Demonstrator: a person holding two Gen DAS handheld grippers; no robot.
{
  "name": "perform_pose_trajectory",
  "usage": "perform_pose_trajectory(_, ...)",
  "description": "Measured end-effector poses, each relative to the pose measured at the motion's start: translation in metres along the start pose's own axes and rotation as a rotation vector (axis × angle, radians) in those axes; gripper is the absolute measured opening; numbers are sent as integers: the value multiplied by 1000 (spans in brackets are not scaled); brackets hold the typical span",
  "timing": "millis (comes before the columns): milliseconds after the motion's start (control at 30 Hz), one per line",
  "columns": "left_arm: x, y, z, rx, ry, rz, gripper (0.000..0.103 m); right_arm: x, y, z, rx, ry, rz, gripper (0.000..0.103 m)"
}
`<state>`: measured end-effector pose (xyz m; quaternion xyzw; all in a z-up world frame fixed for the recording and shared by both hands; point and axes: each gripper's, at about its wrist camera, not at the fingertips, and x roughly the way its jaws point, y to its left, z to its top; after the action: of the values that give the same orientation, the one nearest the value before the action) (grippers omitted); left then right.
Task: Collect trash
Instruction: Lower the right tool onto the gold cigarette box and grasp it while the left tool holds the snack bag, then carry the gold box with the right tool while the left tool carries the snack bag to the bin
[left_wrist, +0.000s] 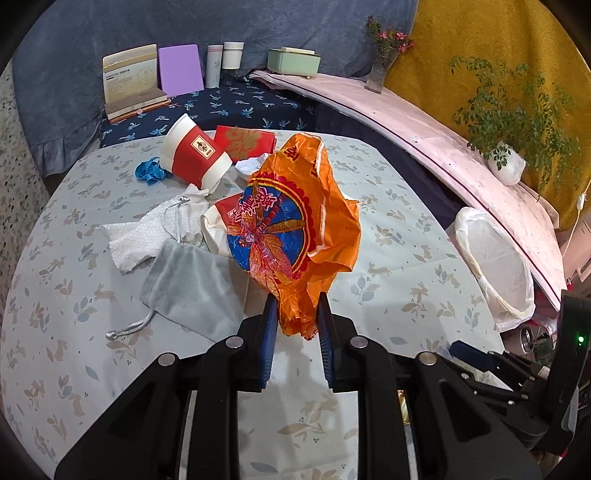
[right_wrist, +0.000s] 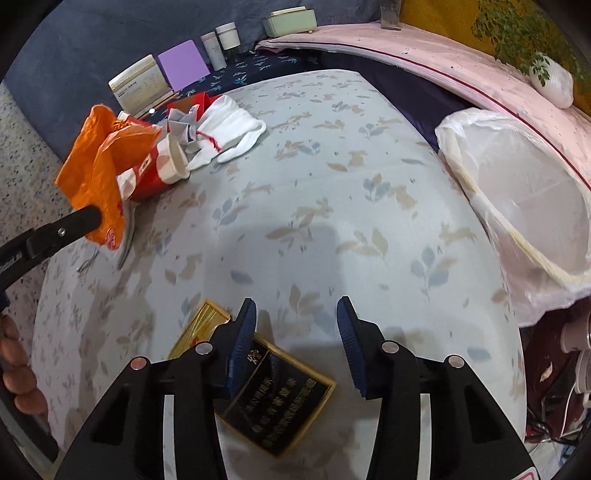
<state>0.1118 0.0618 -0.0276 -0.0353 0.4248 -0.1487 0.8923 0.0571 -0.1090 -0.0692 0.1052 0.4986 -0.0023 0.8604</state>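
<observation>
- Right now my left gripper (left_wrist: 297, 314) is clamped on the lower end of the orange plastic bag (left_wrist: 295, 221); its blue pads press the crumpled plastic from both sides.
- The bag stands up from the jaws, long axis running away from the camera toward the clutter, printed dragonfly face turned to the left-wrist lens, loose top flaring out. I read it as lifted off the cloth, though contact at its far side is hidden.
- From the right-wrist view, the same bag hangs at the far left, beside the red-and-white paper cup (right_wrist: 155, 173).
- My right gripper (right_wrist: 297, 310) is spread wide and holds nothing. It hovers above the black-and-gold box (right_wrist: 273, 402), which lies flat near the table's front edge, partly under the left finger.
- The table (right_wrist: 332, 184), under a leaf-print cloth, has a broad bare stretch through its middle and right side; the trash crowds the far-left part.
- In that clutter: the cup on its side, mouth toward the upper left in the left view; a grey drawstring pouch (left_wrist: 195, 291); white tissue (left_wrist: 136, 236); a red packet (left_wrist: 243, 142); a blue scrap (left_wrist: 149, 170).
- The lined trash bin (right_wrist: 524, 199) sits just off the table's right edge, mouth open and tilted toward the table.
- Beyond the bin runs a pink ledge (left_wrist: 424, 133) with a potted plant (left_wrist: 506, 162).
</observation>
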Motion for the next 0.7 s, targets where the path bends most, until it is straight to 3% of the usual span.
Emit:
perform_pose_trajectory(167,-7,-8,-6,18,-1,1,20,-20,8,-15,-55,-18,89,64)
perform_pose_trajectory(333,-11,-15,-10,32,0,-6,20,-26,27,-22,-186,-52,76,79)
perform_pose_trajectory(700,-19,-30,-14,61,3,-27,21,8,36,-25,-332,-2,45,83)
